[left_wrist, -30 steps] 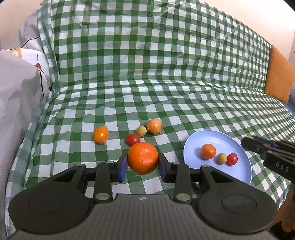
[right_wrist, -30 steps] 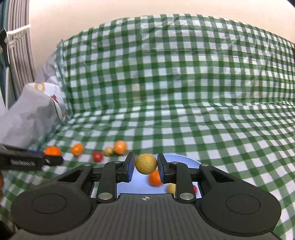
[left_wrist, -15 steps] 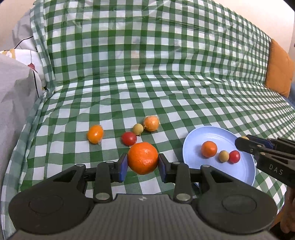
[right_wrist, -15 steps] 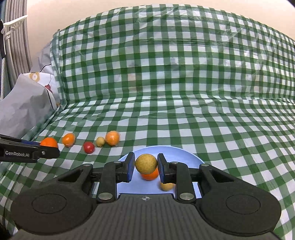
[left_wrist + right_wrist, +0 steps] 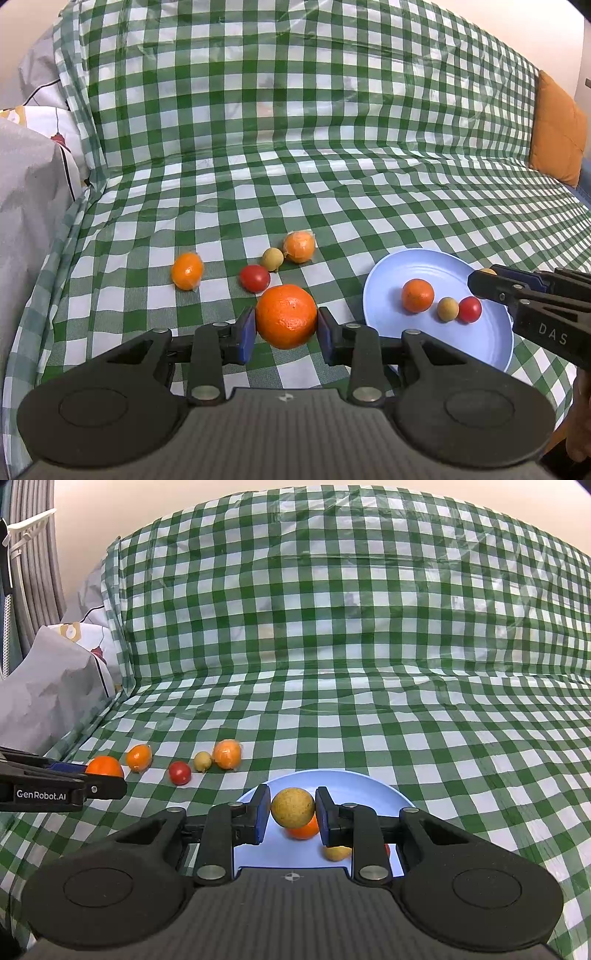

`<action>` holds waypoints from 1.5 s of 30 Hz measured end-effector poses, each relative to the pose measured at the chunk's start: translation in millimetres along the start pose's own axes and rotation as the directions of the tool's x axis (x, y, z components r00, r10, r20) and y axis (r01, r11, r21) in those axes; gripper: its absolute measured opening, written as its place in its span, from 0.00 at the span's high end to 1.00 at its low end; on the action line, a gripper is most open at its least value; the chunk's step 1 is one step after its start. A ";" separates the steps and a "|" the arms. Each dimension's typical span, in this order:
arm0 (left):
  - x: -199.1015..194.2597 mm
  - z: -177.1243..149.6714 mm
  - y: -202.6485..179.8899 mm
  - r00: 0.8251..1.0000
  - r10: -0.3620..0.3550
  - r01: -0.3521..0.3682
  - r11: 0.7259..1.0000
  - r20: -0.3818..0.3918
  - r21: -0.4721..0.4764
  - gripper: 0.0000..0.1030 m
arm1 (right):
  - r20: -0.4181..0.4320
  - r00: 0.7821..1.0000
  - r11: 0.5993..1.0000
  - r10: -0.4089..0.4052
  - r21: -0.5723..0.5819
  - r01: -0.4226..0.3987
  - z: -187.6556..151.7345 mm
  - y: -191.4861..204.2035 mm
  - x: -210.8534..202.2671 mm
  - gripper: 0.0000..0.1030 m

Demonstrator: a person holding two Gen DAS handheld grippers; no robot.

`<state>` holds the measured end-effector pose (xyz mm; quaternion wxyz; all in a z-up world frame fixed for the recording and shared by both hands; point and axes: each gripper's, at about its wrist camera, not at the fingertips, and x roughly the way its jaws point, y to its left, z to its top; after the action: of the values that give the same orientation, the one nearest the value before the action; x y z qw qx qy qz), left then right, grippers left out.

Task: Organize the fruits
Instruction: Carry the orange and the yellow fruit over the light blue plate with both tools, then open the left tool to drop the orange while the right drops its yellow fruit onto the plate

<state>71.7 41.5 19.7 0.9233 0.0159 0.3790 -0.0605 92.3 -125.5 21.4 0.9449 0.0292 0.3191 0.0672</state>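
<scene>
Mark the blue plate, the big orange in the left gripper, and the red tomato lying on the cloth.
blue plate (image 5: 476,347): left wrist view, bare plate floor.
big orange (image 5: 286,316): left wrist view, middle of its peel.
red tomato (image 5: 254,277): left wrist view, centre of its skin.

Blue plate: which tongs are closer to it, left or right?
Right. The right tongs hang over the plate, holding a tan fruit. The left tongs are beside the plate, over the cloth, holding an orange.
</scene>
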 end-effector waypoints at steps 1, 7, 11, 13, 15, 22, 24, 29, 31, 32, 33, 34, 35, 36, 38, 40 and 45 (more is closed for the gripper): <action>-0.1 -0.2 -0.4 1.000 0.000 0.000 1.000 0.001 0.002 0.63 | 0.000 1.000 1.000 0.000 -0.001 0.000 0.0 0.1 0.2 0.73; -0.2 -0.4 -0.7 1.000 0.001 -0.001 1.000 0.004 0.008 0.63 | -0.001 1.000 1.000 0.001 -0.002 -0.001 -0.3 -0.4 0.2 0.73; -0.4 -0.7 -0.7 1.000 0.000 0.000 1.000 0.006 0.009 0.63 | -0.001 1.000 1.000 0.001 -0.002 -0.001 -0.7 -0.3 0.6 0.73; -0.8 -1.1 -1.3 1.000 -0.002 0.002 1.000 0.009 0.011 0.63 | -0.002 1.000 1.000 0.001 -0.002 -0.001 -0.6 -0.6 0.6 0.73; -1.0 -1.3 -1.9 1.000 -0.002 0.002 1.000 0.011 0.015 0.63 | -0.002 1.000 1.000 0.001 -0.002 -0.001 -0.5 -0.9 0.7 0.73; 0.0 -2.1 -4.2 1.000 0.000 0.000 1.000 0.015 0.027 0.63 | -0.001 1.000 1.000 0.003 -0.005 -0.003 -0.1 -1.2 0.7 0.73; 0.0 -2.4 -4.9 1.000 0.000 0.000 1.000 0.017 0.030 0.63 | -0.001 1.000 1.000 0.003 -0.004 -0.003 -0.2 -1.2 0.7 0.73; 0.5 -3.0 -6.3 1.000 0.001 -0.002 0.999 0.019 0.039 0.63 | -0.001 1.000 1.000 0.002 -0.005 -0.002 0.1 -0.8 -0.3 0.73; 0.8 -3.2 -6.7 1.000 0.002 -0.003 0.999 0.020 0.041 0.63 | 0.000 1.000 1.000 -0.001 -0.004 0.001 -0.1 -1.5 -0.4 0.73; 0.9 -3.3 -7.0 1.000 0.002 -0.003 0.999 0.020 0.042 0.63 | 0.001 1.000 1.000 -0.002 -0.004 0.002 0.0 -1.9 -0.3 0.73; 0.9 -3.4 -7.1 1.000 0.002 -0.003 0.999 0.021 0.044 0.63 | 0.001 1.000 1.000 -0.004 -0.004 0.004 0.1 -2.3 -0.2 0.73; 1.0 -3.6 -8.0 1.000 0.003 -0.003 0.999 0.021 0.045 0.63 | 0.001 1.000 1.000 -0.005 -0.003 0.005 0.2 -2.7 -0.1 0.73; 1.2 -3.6 -8.5 1.000 0.003 -0.004 0.999 0.021 0.046 0.63 | 0.001 1.000 1.000 -0.006 -0.002 0.006 0.3 -3.1 0.1 0.73; 1.5 -3.6 -9.0 1.000 0.003 -0.004 0.999 0.022 0.048 0.63 | 0.001 1.000 1.000 -0.009 -0.001 0.009 0.3 -2.7 0.1 0.73; 2.0 -3.6 -10.0 1.000 0.004 -0.005 0.999 0.023 0.050 0.63 | 0.002 1.000 1.000 -0.012 0.002 0.012 0.7 -3.9 0.2 0.73; 2.5 -3.6 -11.2 1.000 0.004 -0.006 0.999 0.025 0.054 0.63 | 0.005 1.000 1.000 -0.017 0.006 0.017 1.0 -5.2 0.0 0.73; 3.6 -3.9 -14.5 1.000 0.002 -0.004 0.998 0.030 0.066 0.63 | 0.008 0.998 0.998 -0.060 0.021 0.060 1.1 -9.7 -0.1 0.73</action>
<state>69.7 27.1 14.6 0.9278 0.0459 0.3631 -0.0719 93.9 -135.2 21.3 0.9476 0.0297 0.3162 0.0353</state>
